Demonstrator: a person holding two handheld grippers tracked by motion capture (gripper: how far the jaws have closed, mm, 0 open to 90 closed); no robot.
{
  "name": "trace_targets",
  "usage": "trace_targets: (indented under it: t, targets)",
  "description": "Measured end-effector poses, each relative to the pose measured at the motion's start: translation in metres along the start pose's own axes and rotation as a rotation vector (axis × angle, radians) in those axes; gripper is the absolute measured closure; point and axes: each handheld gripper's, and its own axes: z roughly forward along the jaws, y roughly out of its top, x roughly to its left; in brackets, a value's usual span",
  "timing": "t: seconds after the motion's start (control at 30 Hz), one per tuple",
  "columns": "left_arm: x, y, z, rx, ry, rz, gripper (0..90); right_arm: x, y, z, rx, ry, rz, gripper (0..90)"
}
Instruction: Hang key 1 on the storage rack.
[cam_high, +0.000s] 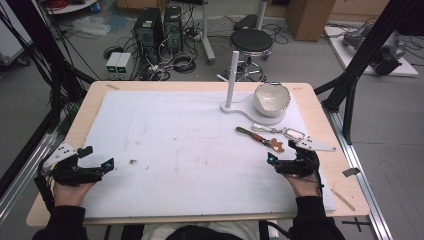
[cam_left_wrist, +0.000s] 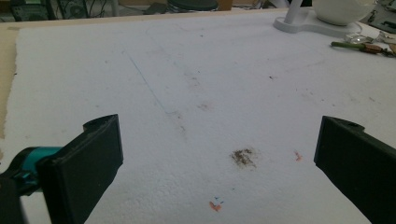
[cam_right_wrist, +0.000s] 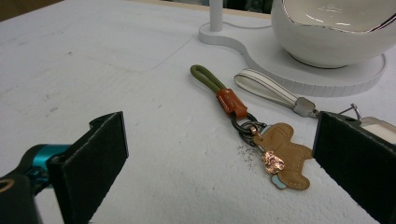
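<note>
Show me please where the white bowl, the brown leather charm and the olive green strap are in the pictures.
white bowl (cam_right_wrist: 327, 39): right gripper view, on its outer wall.
brown leather charm (cam_right_wrist: 287, 154): right gripper view, on its tan body.
olive green strap (cam_right_wrist: 208, 78): right gripper view, on the loop above the orange band.

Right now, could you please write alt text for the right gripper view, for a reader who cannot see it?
Two open black jaws frame a keychain with a green loop and a tan leather charm, lying on a white foam sheet. Beside it lies a white strap, and behind stands a white bowl on a white stand.
</note>
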Motion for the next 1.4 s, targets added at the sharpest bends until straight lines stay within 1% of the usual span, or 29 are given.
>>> trace_targets:
  t: [0.17,0.2,0.27,0.33,0.5,0.7,0.73,0.77,0.8,0.87,0.9,0.93,0.97,1.0,1.1,1.17,1.2,1.23,1.27,1.33,1.4]
  targets:
    - [0.0,0.0,0.0,0.0,-0.005,-0.004,1.7,0.0,0.0,0.001,0.014,0.001,0.001,2.5]
    - [0.0,0.0,0.0,0.0,-0.005,-0.004,1.7,0.0,0.0,0.002,0.011,0.001,-0.006,2.5]
    - [0.0,0.0,0.0,0.002,-0.008,-0.003,1.7,0.0,0.0,0.002,0.013,0.002,-0.003,2.5]
    - [0.0,0.0,0.0,0.002,-0.006,-0.003,1.7,0.0,0.0,0.002,0.019,0.002,0.004,2.5]
    - [0.0,0.0,0.0,0.001,-0.005,-0.005,1.7,0.0,-0.001,0.004,0.03,0.004,-0.007,2.5]
    - [0.0,-0.001,-0.002,-0.003,0.004,-0.007,1.7,0.0,0.0,0.009,0.058,0.012,-0.012,2.6]
    - [0.0,-0.001,-0.002,-0.003,0.005,-0.006,1.7,-0.001,0.002,0.01,0.061,0.014,-0.006,2.6]
    - [0.0,-0.001,-0.003,-0.003,0.007,0.002,1.7,0.0,0.005,0.012,0.067,0.025,0.002,2.6]
    - [-0.001,-0.001,-0.003,-0.001,0.016,0.013,1.7,0.0,0.005,0.012,0.067,0.025,0.002,2.6]
    - [-0.002,-0.001,-0.002,0.011,0.017,0.022,1.7,0.002,0.01,0.016,0.081,0.022,-0.027,2.6]
    - [-0.002,-0.002,-0.002,0.017,0.019,0.025,1.7,0.004,0.016,0.021,0.1,0.03,-0.041,2.6]
    - [-0.003,-0.002,-0.002,0.022,0.023,0.031,1.7,0.004,0.016,0.021,0.1,0.03,-0.041,2.6]
    - [-0.004,-0.002,-0.002,0.018,0.035,0.035,1.7,0.005,0.022,0.025,0.107,0.03,-0.055,2.6]
    - [-0.004,-0.002,-0.003,0.013,0.038,0.039,1.7,0.005,0.022,0.025,0.107,0.03,-0.055,2.6]
    - [-0.003,-0.002,-0.003,0.009,0.041,0.032,1.7,0.005,0.028,0.03,0.106,0.037,-0.063,2.6]
    - [-0.003,-0.002,-0.003,0.015,0.044,0.037,1.7,0.005,0.033,0.036,0.118,0.041,-0.066,2.6]
    - [-0.003,-0.002,-0.003,0.015,0.044,0.037,1.7,0.005,0.033,0.036,0.118,0.041,-0.066,2.6]
    - [-0.003,-0.002,-0.003,0.012,0.045,0.039,1.7,0.006,0.034,0.038,0.124,0.046,-0.064,2.6]
    - [-0.004,-0.002,-0.003,0.009,0.047,0.039,1.7,0.005,0.036,0.039,0.128,0.048,-0.072,2.6]
    - [-0.004,-0.002,-0.004,0.006,0.047,0.041,1.7,0.005,0.039,0.042,0.127,0.054,-0.072,2.7]
    - [-0.004,-0.002,-0.004,0.005,0.045,0.041,1.7,0.003,0.041,0.045,0.13,0.063,-0.059,2.7]
